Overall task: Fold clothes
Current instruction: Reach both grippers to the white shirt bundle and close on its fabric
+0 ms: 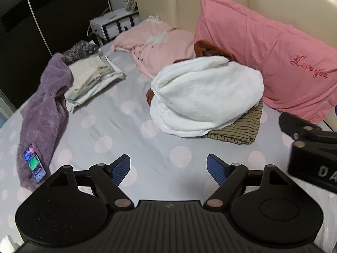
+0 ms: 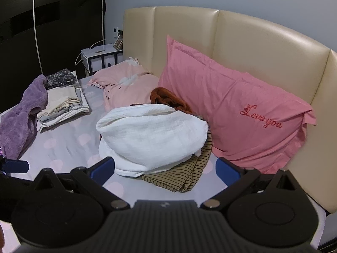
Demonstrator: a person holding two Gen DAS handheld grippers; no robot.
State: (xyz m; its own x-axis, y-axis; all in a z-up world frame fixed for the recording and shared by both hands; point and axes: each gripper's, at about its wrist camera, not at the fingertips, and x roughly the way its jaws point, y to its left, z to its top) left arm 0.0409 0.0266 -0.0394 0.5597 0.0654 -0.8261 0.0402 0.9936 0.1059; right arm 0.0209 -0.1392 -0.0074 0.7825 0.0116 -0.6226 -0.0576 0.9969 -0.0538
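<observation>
Your white garment (image 1: 206, 97) hides most of the rust-brown cloth (image 1: 210, 49) and the striped garment (image 1: 238, 130); the right hand-held gripper (image 1: 311, 147) is cut off at the frame edge.

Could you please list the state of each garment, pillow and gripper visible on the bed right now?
Left gripper: jaws open, empty.
Right gripper: jaws open, empty.
White crinkled cotton garment: bunched, unfolded, atop the striped one.
Olive striped garment: rumpled, partly under the white one.
Rust-brown fleece garment: crumpled behind the pile.
Purple fleece garment: spread out, unfolded.
Cream and white stack of clothes: folded.
Pink embroidered pillow: leaning on the headboard.
</observation>
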